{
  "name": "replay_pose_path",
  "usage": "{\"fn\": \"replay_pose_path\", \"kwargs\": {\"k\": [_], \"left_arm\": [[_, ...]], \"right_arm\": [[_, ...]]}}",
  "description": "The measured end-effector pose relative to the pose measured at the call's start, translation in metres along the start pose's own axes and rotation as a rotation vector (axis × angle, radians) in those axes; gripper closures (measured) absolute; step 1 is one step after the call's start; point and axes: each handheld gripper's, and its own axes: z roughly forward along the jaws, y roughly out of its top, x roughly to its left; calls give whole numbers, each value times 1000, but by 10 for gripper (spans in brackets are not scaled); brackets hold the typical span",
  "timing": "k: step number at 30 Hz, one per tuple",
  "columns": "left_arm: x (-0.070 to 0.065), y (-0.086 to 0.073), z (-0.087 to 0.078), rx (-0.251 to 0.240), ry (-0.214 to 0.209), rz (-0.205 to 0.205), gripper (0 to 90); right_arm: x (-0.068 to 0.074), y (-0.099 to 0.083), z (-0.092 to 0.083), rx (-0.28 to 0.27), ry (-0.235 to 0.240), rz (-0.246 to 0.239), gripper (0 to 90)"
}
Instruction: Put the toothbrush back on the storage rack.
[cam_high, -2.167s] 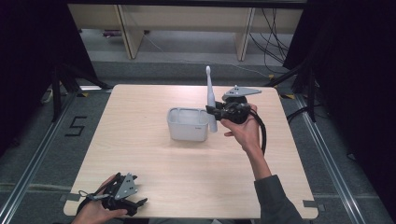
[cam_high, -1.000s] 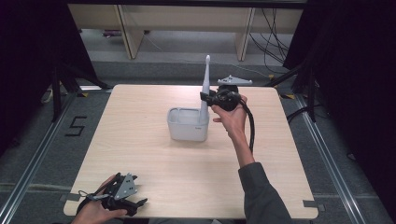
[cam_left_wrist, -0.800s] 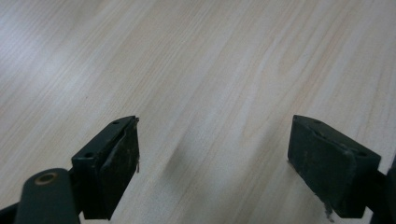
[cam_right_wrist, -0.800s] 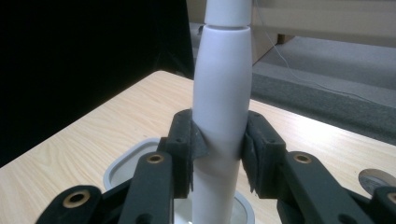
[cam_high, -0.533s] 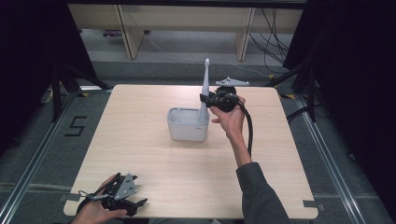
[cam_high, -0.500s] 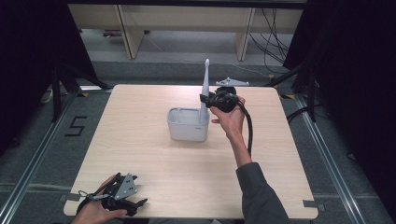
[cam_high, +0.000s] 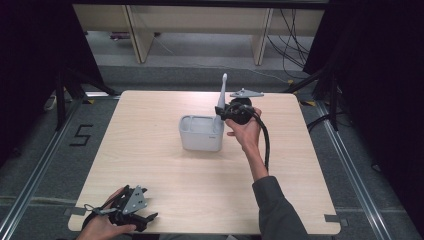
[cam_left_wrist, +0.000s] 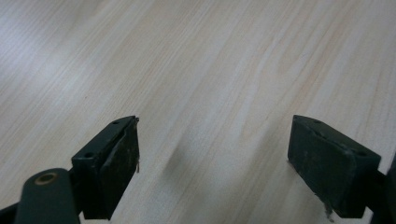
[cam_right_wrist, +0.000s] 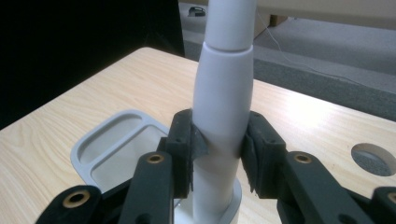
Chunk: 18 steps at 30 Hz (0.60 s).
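A white electric toothbrush (cam_high: 221, 97) stands upright at the right end of a grey holder tray (cam_high: 196, 133) near the table's middle. My right gripper (cam_high: 223, 113) is shut on the toothbrush handle (cam_right_wrist: 222, 112), whose lower end sits in the round socket of the grey holder (cam_right_wrist: 107, 144). The brush head points up. My left gripper (cam_high: 145, 219) rests at the table's near left corner, held by a hand. In the left gripper view the left gripper (cam_left_wrist: 212, 158) is open over bare wood with nothing between its fingers.
The light wooden table (cam_high: 150, 165) has a round hole (cam_right_wrist: 376, 159) near the right gripper. Black curtains flank both sides. Shelving legs and cables lie on the floor beyond the far edge. A thick black cable (cam_high: 265, 140) trails along the right forearm.
The right gripper has carried the toothbrush left and down, from beside the holder to its right end. The toothbrush now stands more upright. The left gripper has stayed still.
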Motion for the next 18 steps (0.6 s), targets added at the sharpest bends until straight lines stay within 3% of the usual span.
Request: {"fn": "replay_pose_path", "kwargs": {"k": [5,7,9,18], "left_arm": [[0,0,0,-6,0,-2,164],[-1,0,0,-5,-1,0,164],[-1,0,0,-8,0,-2,164],[0,0,0,-5,-1,1,164]], "right_arm": [[3,-5,3,14,-16,-7,668],[2,-6,5,17,-23,-40,668],[3,-8,6,32,-26,-19,668],[0,-16,12,40,-16,-33,667]]}}
